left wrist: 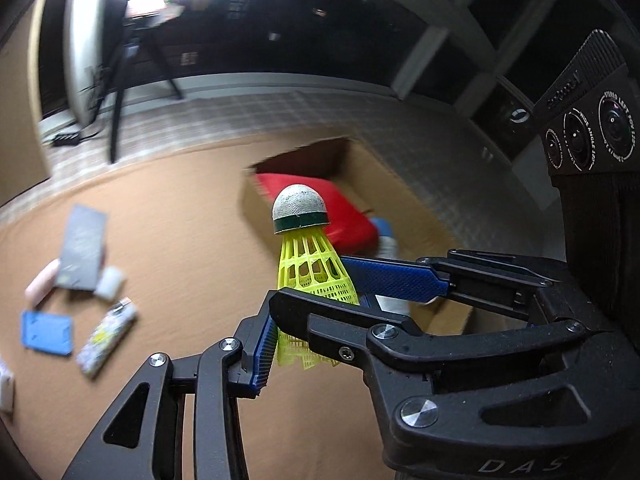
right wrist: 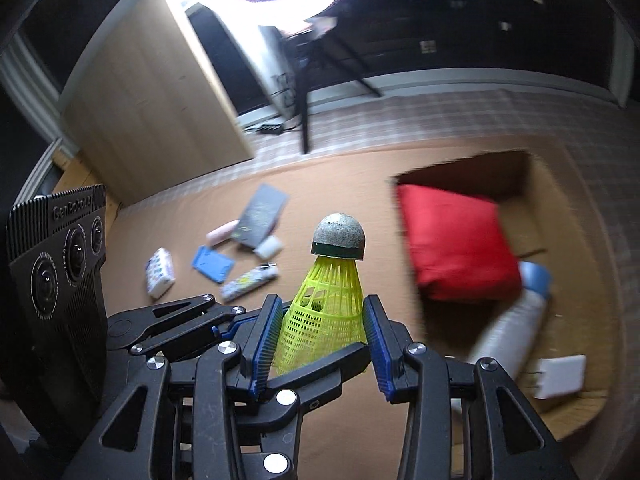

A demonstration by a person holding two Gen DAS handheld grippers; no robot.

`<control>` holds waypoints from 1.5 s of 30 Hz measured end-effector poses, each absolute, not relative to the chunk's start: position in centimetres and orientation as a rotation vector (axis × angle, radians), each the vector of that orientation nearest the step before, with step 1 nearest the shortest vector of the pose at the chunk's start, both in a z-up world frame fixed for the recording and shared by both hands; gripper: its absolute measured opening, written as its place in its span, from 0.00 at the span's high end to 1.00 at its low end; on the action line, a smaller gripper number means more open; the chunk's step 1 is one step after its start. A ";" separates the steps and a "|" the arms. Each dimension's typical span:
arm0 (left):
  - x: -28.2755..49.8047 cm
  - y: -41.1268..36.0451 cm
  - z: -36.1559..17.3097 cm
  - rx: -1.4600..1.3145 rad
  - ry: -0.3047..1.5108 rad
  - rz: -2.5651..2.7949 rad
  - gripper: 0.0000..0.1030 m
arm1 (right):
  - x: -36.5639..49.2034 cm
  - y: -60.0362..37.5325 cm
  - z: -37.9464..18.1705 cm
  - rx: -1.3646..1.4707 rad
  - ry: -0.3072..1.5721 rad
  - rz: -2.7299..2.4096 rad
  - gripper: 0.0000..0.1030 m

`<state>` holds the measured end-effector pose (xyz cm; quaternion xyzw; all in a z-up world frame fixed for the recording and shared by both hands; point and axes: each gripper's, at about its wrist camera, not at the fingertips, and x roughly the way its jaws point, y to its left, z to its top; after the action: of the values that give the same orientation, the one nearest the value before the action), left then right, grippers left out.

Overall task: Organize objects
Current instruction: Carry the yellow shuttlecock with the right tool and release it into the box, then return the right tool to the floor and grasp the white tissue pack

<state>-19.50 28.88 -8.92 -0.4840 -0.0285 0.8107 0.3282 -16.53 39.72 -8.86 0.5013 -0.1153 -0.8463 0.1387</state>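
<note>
In the left wrist view, the left tool (left wrist: 316,320) and the right tool (left wrist: 400,300) crossing it both pinch the yellow shuttlecock (left wrist: 310,264) above the tan desk (left wrist: 180,220).

In the right wrist view, the right tool (right wrist: 320,340) grips its skirt, cork up, beside a cardboard box (right wrist: 560,200) holding a red cushion (right wrist: 452,240).

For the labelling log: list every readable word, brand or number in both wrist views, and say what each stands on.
"GenRobot.AI": top edge of the black camera module, last letters uncertain.
"STEREO LEFT FOV", "WIDE ANGLE": lens rings of the camera module; the figures after them are too small.
"DAS": gripper body, cut off by the frame.
Dark booklet, patterned lighter, patterned tissue pack: too blurred.
</note>
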 end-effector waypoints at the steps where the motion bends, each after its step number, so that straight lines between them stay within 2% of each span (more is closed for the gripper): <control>1: -19.6 30.0 -9.0 -1.264 -0.066 2.111 0.58 | -16.5 40.6 -8.9 1.452 -0.344 -2.457 0.62; 7: -19.5 35.7 -9.4 -1.254 -0.023 2.050 0.58 | -15.9 45.2 -9.3 1.470 -0.383 -2.514 0.62; 17: -19.5 40.6 -10.6 -1.263 0.029 1.995 0.58 | -15.0 48.8 -10.3 1.507 -0.410 -2.554 0.62; 22: -19.7 40.9 -10.8 -1.269 0.031 1.988 0.57 | -14.7 49.3 -10.2 1.497 -0.406 -2.572 0.62; 24: -19.6 40.9 -10.7 -1.271 0.034 1.989 0.53 | -14.6 49.3 -10.0 1.495 -0.396 -2.587 0.61; 28: -19.7 40.5 -10.6 -1.271 0.045 2.012 0.47 | -14.4 49.4 -9.7 1.497 -0.372 -2.632 0.51; 45: -18.9 36.1 -9.2 -1.258 0.051 2.094 0.47 | -13.7 47.0 -8.0 1.449 -0.260 -2.707 0.47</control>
<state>-18.87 36.12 -9.19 -0.4837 0.0197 0.8053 0.3422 -13.75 46.96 -7.97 0.4700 -0.0843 -0.8781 0.0304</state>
